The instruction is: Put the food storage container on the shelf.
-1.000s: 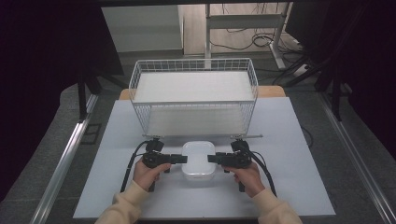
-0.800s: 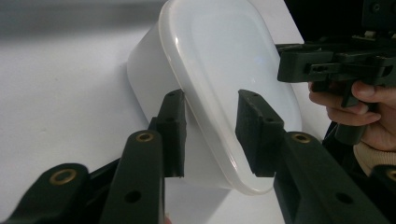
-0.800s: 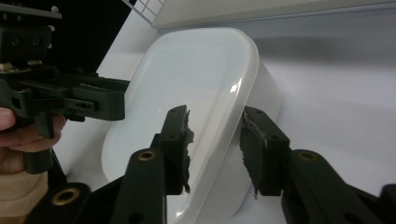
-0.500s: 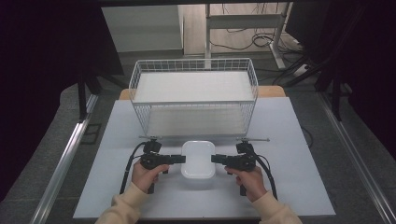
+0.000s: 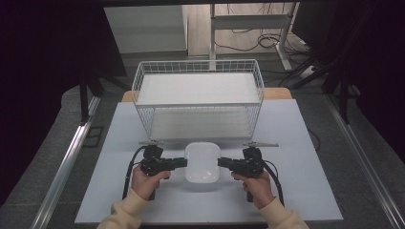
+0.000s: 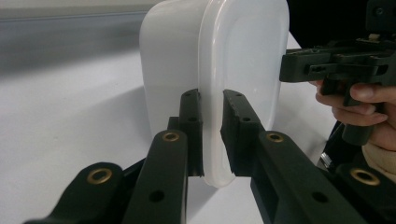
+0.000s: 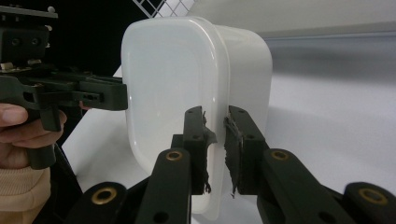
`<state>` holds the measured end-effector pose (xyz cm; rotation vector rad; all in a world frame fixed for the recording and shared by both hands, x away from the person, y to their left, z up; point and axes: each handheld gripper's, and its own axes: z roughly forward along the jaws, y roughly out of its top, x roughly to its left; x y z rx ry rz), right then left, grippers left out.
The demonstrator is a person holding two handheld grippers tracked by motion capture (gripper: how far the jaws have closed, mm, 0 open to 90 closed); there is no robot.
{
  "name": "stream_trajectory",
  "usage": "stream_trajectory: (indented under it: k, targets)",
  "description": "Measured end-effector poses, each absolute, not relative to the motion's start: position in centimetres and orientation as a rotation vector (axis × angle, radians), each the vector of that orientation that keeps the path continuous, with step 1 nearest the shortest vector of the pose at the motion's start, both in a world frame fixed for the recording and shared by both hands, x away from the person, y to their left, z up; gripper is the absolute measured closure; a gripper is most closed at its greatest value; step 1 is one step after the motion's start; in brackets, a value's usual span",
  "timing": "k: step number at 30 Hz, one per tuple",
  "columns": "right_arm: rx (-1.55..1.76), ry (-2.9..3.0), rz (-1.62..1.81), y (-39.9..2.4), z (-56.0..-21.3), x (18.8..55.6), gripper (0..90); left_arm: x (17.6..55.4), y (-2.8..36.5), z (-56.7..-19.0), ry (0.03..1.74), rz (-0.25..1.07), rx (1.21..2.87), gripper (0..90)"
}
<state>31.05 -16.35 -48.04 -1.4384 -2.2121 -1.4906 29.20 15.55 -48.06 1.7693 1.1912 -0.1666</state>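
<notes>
Gripping: white container (image 5: 202,162) rim
Left gripper (image 5: 177,162): fingers (image 6: 191,126) pinching rim
Right gripper (image 5: 226,163): fingers (image 7: 194,135) pinching opposite rim

I hold my left gripper (image 5: 179,162) against the left side of the white container (image 5: 202,162) and my right gripper (image 5: 225,163) against its right side, both pointing inward, their jaws having just been closing onto its rim. The container sits on the white table (image 5: 296,143), near the front edge and midway between the side edges. Behind it, toward the far edge, stands the white wire basket (image 5: 198,102).
</notes>
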Motion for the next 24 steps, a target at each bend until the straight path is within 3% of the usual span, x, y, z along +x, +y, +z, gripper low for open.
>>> stream_trajectory:
  k: [24]
  targets:
    - [-1.286, -2.34, -1.68, -16.1, -43.5, 30.8, 78.6, 28.5, 16.1, -43.5, 1.07, -0.031, 1.77, 80.1]
